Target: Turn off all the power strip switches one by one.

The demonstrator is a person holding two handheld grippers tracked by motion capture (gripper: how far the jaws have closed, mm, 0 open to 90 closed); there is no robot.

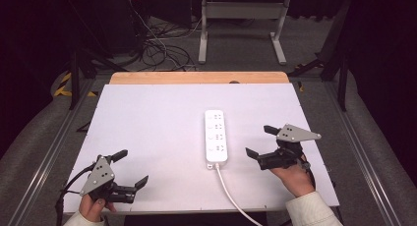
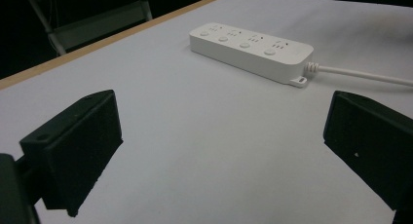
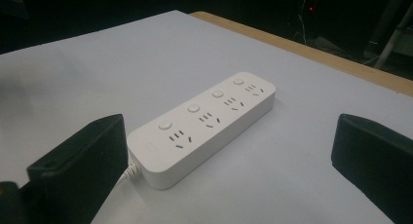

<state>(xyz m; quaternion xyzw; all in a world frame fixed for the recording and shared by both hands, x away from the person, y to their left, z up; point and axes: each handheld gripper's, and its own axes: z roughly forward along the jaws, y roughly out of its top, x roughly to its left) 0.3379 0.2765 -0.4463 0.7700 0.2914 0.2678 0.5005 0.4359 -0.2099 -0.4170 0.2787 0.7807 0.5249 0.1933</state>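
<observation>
The power strip (image 1: pixel 217 136) lies flat mid-desk (image 1: pixel 147 127), cord (image 1: pixel 231 191) trailing near. It looks rigid, light and smooth, best pinched across its narrow sides. The right gripper (image 1: pixel 260 143), just right of it, and the left gripper (image 1: pixel 129 169) both stand open, empty.

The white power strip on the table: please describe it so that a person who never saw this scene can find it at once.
Look at the white table top with a wooden strip along its far edge. Right of its middle lies the power strip, lengthwise toward the person, its white cable running off the near edge. It has four sockets, each with a round button, and it is the one loose thing lying there.
</observation>
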